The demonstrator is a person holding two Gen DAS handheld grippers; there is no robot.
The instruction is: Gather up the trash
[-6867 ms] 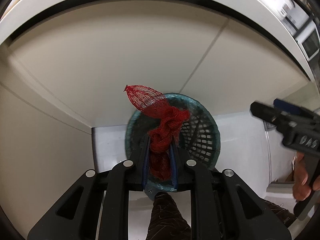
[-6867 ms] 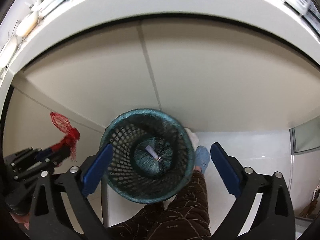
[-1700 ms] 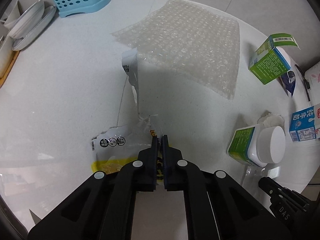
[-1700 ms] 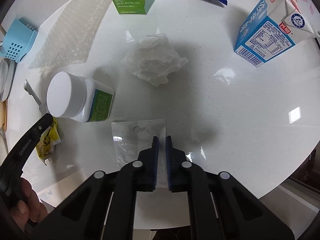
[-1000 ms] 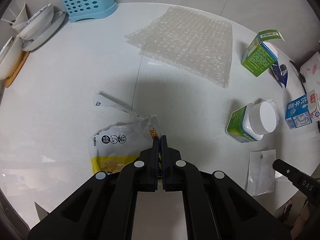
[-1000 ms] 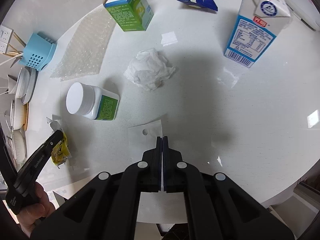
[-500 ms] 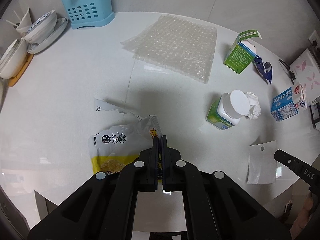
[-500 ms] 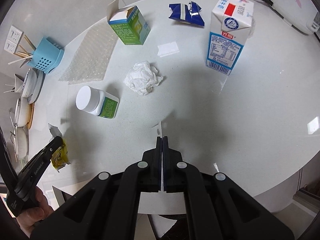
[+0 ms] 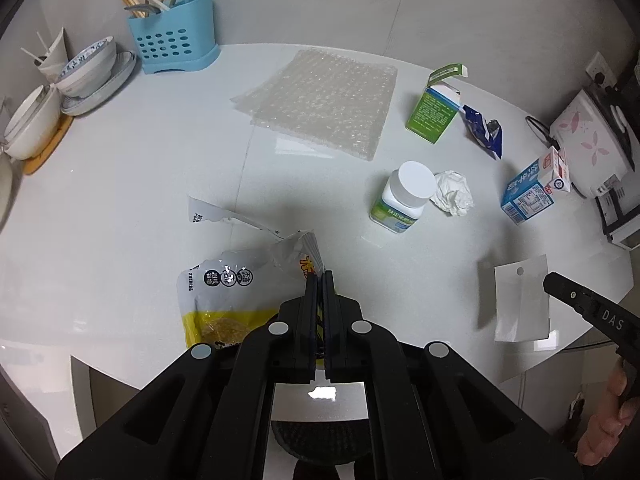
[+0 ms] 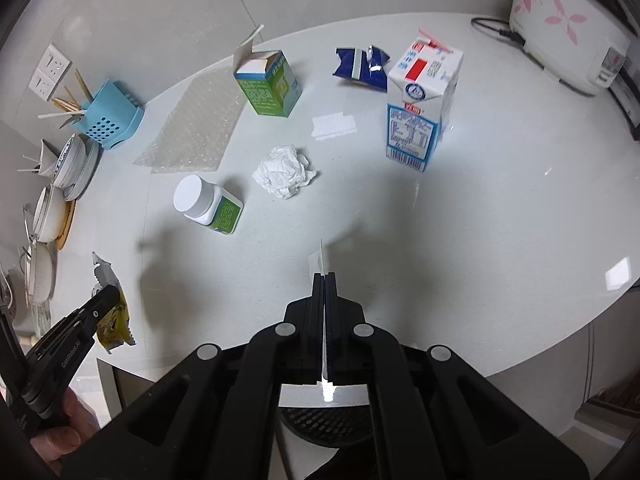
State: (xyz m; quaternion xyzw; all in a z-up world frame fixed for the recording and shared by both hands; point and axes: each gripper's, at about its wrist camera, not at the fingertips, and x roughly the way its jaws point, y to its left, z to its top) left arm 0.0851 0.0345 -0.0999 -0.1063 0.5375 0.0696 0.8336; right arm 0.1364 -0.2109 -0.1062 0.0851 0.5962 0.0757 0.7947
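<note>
My left gripper (image 9: 319,276) is shut on a torn yellow and clear snack wrapper (image 9: 228,292) and holds it above the white table (image 9: 120,168). My right gripper (image 10: 323,278) is shut on a thin clear plastic sleeve (image 10: 320,258), seen edge-on; in the left wrist view the sleeve (image 9: 520,298) hangs flat from the right gripper (image 9: 550,280). On the table lie bubble wrap (image 9: 320,100), a white pill bottle (image 9: 404,196), a crumpled tissue (image 9: 452,198), a green box (image 9: 432,114), a blue wrapper (image 9: 484,132) and a milk carton (image 9: 532,194).
A blue utensil holder (image 9: 172,44) and stacked bowls (image 9: 84,76) stand at the back left. A white rice cooker (image 9: 592,144) sits at the right. A small paper slip (image 10: 334,126) lies near the carton. A mesh bin (image 10: 324,424) shows under the table edge.
Both grippers have lifted up and back from the table with their wrappers held. The table objects look smaller and more of the room shows.
</note>
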